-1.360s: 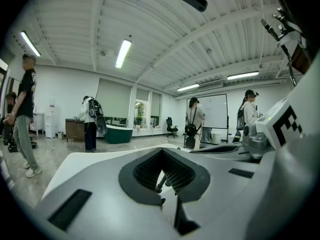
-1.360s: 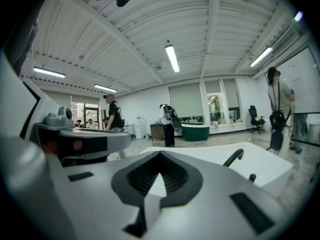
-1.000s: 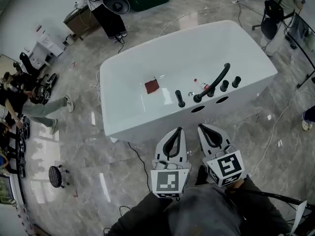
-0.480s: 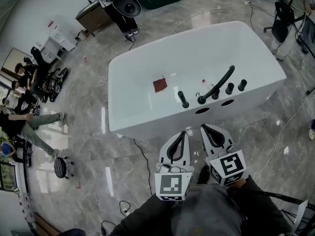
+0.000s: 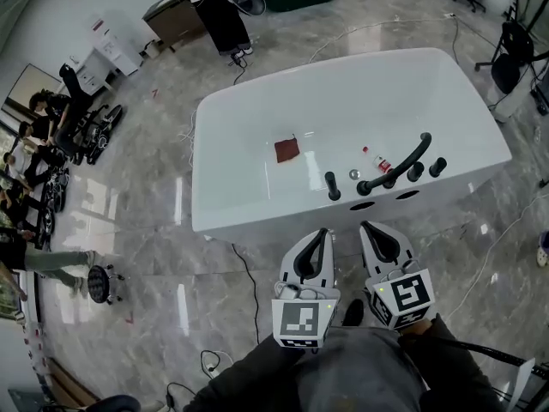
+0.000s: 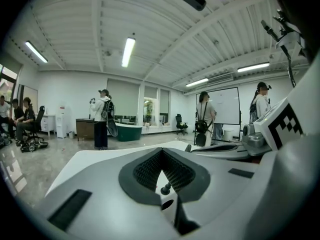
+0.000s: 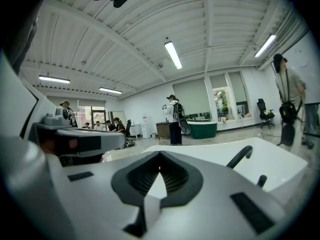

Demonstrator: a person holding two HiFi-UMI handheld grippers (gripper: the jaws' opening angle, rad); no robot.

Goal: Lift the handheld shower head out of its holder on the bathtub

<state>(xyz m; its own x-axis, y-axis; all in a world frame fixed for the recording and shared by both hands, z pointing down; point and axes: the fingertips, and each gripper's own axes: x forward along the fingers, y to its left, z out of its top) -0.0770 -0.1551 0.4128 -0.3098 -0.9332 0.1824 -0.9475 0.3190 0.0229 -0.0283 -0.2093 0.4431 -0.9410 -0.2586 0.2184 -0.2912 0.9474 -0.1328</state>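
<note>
bathtub (image 5: 249,217) 1 | handheld shower head (image 5: 332,185) 1 | curved spout (image 5: 403,163) 1 | black knobs (image 5: 415,172) 3 (one half behind the spout) | oval openings (image 5: 364,205) in the tub rim 2 | reddish cloth (image 5: 286,149) 1 | small bottle (image 5: 378,161) 1 | tools 2: left tool (image 5: 318,235), right tool (image 5: 376,229)

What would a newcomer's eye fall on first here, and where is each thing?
A big white bathtub fills the middle of the head view, a dark red cloth lying inside it. Black fittings stand on its near rim: the handheld shower head upright at the left, a curved spout beside it. Below, the left gripper and right gripper point at the tub, shut and empty.
</note>
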